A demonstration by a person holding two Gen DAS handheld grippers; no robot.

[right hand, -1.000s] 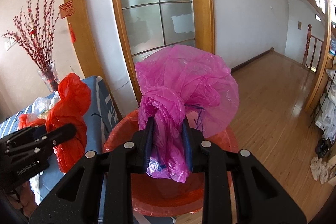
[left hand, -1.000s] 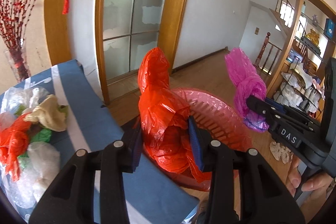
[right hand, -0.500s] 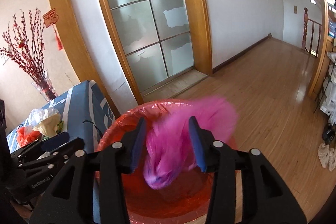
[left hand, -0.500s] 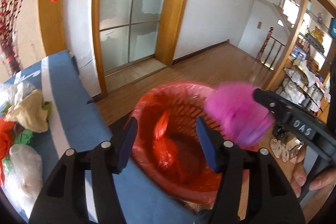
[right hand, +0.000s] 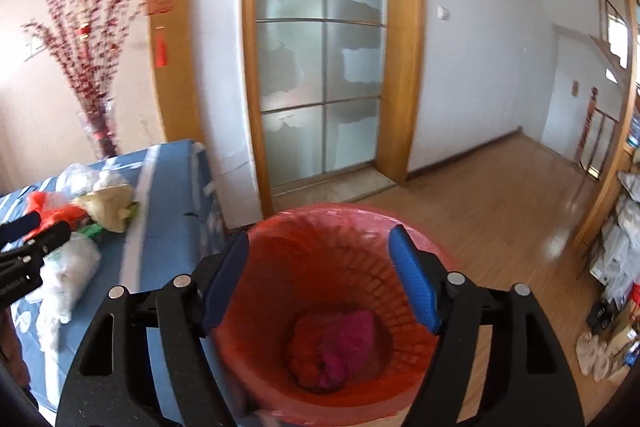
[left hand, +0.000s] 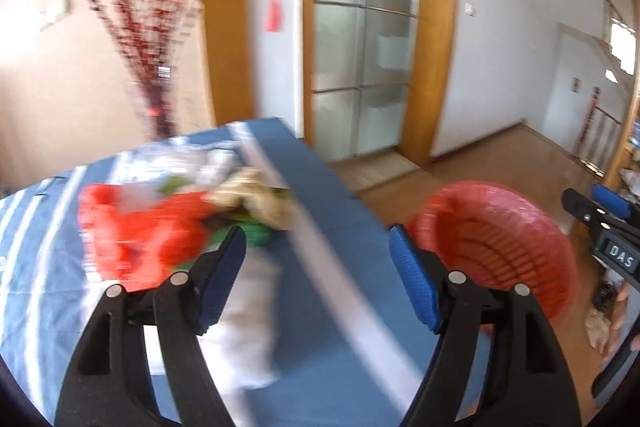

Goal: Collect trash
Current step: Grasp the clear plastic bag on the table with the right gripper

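Two bags, a pink bag (right hand: pixel 352 343) and an orange one (right hand: pixel 306 359), lie at the bottom of the red bin (right hand: pixel 404 223) beside the blue-clothed table (left hand: pixel 340 211). Both grippers, left (left hand: pixel 316 277) and right (right hand: pixel 318 275), have just been opening; nothing sits between their spread fingers. More crumpled trash (left hand: pixel 160 223) sits blurred on the table.

A home is shown: a frosted-glass sliding door (right hand: pixel 320 67) framed in wood, with a wooden floor (right hand: pixel 500 195) before it and a vase of red branches (right hand: pixel 92 67) left of it.
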